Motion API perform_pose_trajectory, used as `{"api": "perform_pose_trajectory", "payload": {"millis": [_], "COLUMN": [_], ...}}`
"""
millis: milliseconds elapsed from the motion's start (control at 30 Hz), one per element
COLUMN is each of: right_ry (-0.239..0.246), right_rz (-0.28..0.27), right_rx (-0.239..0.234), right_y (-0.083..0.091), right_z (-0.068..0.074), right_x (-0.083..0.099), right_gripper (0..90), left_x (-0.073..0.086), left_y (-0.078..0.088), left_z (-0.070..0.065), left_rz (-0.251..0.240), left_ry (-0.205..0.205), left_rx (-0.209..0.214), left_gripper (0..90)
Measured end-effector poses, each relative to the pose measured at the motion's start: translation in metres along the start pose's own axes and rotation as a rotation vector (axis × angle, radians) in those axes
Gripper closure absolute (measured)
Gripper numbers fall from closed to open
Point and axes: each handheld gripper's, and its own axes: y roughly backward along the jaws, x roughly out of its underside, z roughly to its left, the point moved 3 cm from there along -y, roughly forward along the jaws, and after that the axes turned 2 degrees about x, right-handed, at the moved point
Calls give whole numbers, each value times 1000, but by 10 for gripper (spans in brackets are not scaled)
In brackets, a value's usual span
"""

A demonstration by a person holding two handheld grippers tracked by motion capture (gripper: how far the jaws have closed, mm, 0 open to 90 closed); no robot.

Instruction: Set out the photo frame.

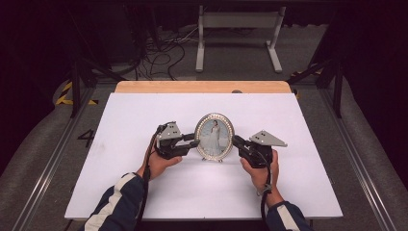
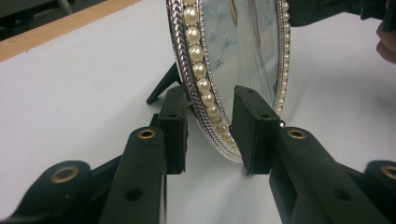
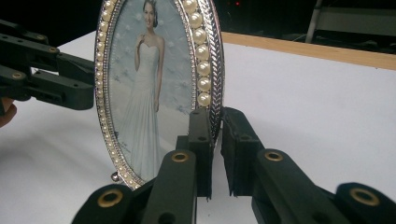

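Both my grippers are pinching the oval picture frame (image 1: 214, 136) by its rim, mid-table.

My left gripper (image 2: 208, 135) is straddling the pearl-studded edge, jaws narrow but with a sliver of gap showing; my right gripper (image 3: 216, 151) is clamping the opposite edge. The frame is standing upright on the white table (image 1: 144, 192), its rear strut (image 2: 163, 84) out behind. I'm judging it light, rigid, slick metal with breakable glass, so I'm taking the rim, never the face.
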Motion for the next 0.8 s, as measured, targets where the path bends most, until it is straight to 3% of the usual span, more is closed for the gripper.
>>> {"api": "perform_pose_trajectory", "payload": {"millis": [433, 800], "right_ry": [22, 74], "right_rz": [24, 34], "right_rx": [-8, 3], "right_y": [-1, -1], "right_z": [0, 1], "right_x": [4, 4], "right_gripper": [824, 822], "left_x": [2, 1], "left_y": [-4, -5], "left_z": [-3, -4], "left_rz": [32, 40], "left_ry": [-27, -42], "left_rx": [-33, -50], "left_gripper": [709, 708]}}
